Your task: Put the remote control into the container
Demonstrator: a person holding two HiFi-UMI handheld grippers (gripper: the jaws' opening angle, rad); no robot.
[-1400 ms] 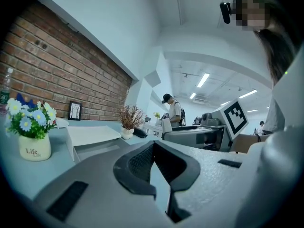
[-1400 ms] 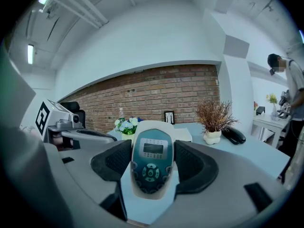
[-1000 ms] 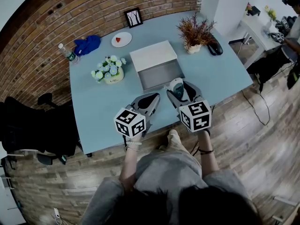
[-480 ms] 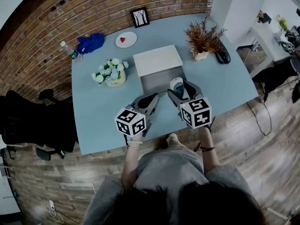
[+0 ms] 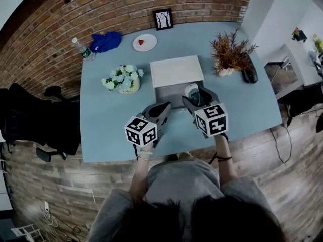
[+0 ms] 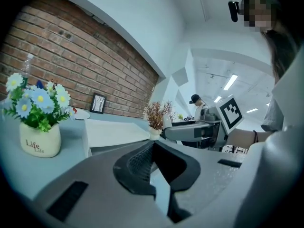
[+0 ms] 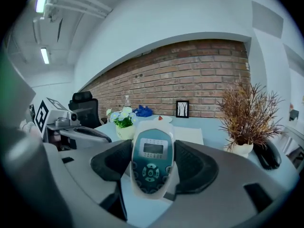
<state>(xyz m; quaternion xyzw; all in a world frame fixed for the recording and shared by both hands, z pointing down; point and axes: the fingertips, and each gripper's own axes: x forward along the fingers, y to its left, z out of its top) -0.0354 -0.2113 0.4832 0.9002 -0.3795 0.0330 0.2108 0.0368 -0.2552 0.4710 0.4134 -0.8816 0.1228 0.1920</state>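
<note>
My right gripper (image 5: 194, 93) is shut on the remote control (image 5: 191, 91), a pale grey-blue handset with a small screen and round buttons (image 7: 152, 159). It hangs just above the front right corner of the container (image 5: 171, 92), a white box whose raised lid (image 5: 176, 70) stands at the back. My left gripper (image 5: 163, 108) is to the left of the right one, over the table (image 5: 106, 130) in front of the box. Its jaws meet at the tips with nothing between them (image 6: 156, 148). The left gripper view shows the box (image 6: 114, 133) ahead.
A pot of pale flowers (image 5: 123, 79) stands left of the box, a dried plant (image 5: 229, 54) and a black object (image 5: 249, 72) to its right. Along the back are a plate (image 5: 145, 42), a picture frame (image 5: 162, 19), a blue cloth (image 5: 107, 41) and a bottle (image 5: 81, 48).
My right gripper has carried the remote control a little closer to the container's front right corner. The left gripper has stayed beside it. The head view has shifted.
</note>
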